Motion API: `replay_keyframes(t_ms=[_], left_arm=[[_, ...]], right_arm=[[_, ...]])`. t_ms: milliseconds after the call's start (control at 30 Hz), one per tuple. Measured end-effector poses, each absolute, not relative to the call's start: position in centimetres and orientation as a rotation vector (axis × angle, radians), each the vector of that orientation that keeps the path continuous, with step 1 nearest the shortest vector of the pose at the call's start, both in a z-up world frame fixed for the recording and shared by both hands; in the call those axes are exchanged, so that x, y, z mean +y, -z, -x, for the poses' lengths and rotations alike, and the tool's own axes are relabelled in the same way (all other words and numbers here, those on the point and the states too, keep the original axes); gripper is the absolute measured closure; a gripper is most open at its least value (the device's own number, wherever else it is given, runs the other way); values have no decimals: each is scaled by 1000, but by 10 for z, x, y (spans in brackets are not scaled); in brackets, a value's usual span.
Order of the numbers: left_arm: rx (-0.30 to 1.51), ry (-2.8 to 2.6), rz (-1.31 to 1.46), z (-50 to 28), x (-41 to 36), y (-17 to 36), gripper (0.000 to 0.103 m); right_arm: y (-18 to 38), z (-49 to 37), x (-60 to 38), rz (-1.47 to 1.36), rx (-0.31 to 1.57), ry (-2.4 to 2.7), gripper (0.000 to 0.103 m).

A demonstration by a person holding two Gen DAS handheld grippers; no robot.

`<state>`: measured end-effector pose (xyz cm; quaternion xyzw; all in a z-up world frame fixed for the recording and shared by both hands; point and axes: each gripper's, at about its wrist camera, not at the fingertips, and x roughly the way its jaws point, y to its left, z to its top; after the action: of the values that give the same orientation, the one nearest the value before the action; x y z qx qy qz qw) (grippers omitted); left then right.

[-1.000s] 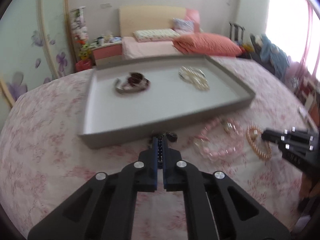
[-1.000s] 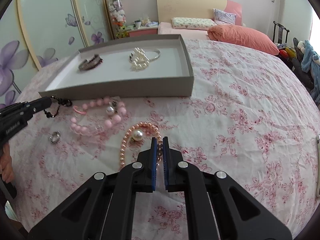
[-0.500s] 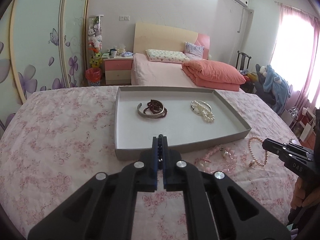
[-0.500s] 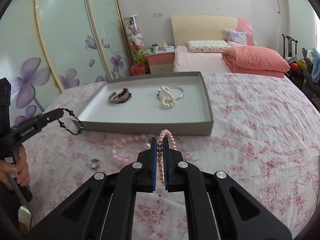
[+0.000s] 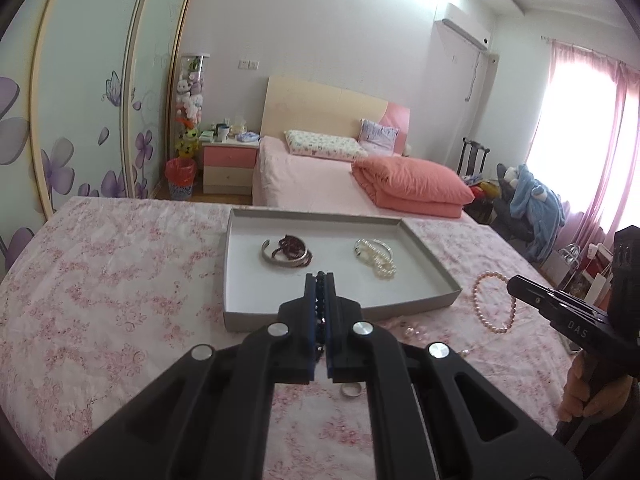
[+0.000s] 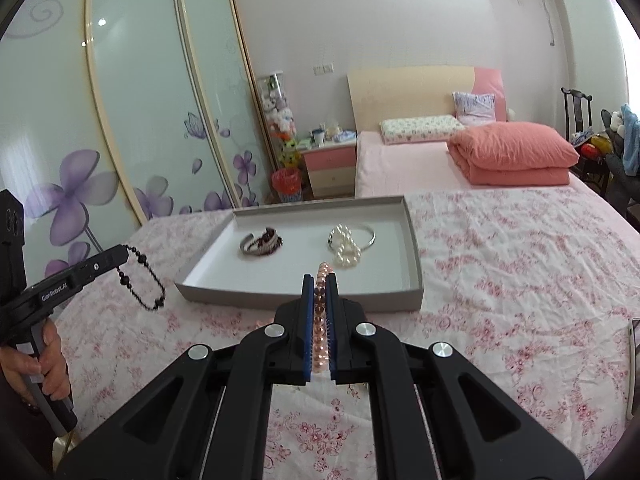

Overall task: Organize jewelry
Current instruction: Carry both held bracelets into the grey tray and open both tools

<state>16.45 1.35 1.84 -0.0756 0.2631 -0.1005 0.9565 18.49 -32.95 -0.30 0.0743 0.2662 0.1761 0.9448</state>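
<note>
A bedroom is shown, with a floral pink bedspread bearing a grey tray. Two groups of jewelry are already laid in the tray: a silver bangle with dark beads and a white pearl piece. A black bead strand is clamped in the left gripper, and a pink pearl strand in the right gripper, both held above the bedspread. A ring and pale pink beads are left on the bedspread, so the task is judged roughly half done.

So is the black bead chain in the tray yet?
Out. The black bead chain dangles from the shut left gripper, short of the tray.
</note>
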Motion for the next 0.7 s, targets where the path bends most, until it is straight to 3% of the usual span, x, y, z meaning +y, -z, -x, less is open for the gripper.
replay_keyframes(t_ms=[700], left_arm=[[449,190,112,-133,-12,-48,98]], right_arm=[[-37,-151,-305,-144,347,-424,97]])
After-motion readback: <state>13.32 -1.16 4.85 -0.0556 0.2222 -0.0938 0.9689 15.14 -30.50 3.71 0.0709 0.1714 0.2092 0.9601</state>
